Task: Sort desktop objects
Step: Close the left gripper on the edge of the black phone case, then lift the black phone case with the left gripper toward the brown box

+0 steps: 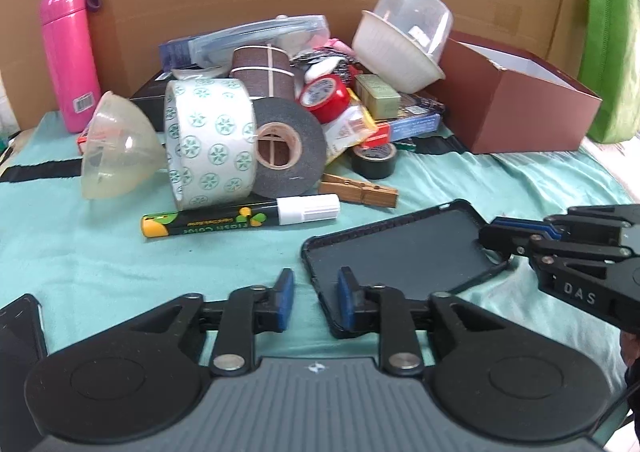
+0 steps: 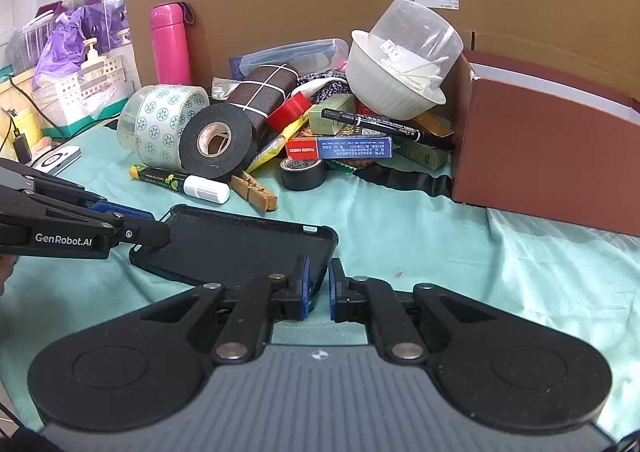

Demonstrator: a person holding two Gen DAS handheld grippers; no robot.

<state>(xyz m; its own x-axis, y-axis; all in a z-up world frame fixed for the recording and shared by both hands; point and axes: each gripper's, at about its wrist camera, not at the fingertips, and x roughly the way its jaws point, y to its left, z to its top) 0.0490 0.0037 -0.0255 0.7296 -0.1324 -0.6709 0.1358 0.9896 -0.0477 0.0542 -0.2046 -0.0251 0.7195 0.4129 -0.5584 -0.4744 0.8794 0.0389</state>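
Black phone case (image 1: 400,252) lies flat on the desk (image 1: 120,264), just in front of the tape pile (image 1: 248,140). Right claw (image 2: 319,294) is clamped on its corner; left claw (image 1: 315,302) sits part-open astride the opposite edge, not gripping.

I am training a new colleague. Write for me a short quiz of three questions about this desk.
1. True or false: the pink bottle lies on its side.
2. What is the right gripper shut on? A: a marker. B: the phone case. C: a clothespin.
3. Fill in: the clear lid covers a white ____.
Key: 1 false, it stands upright; 2 B; 3 bowl.
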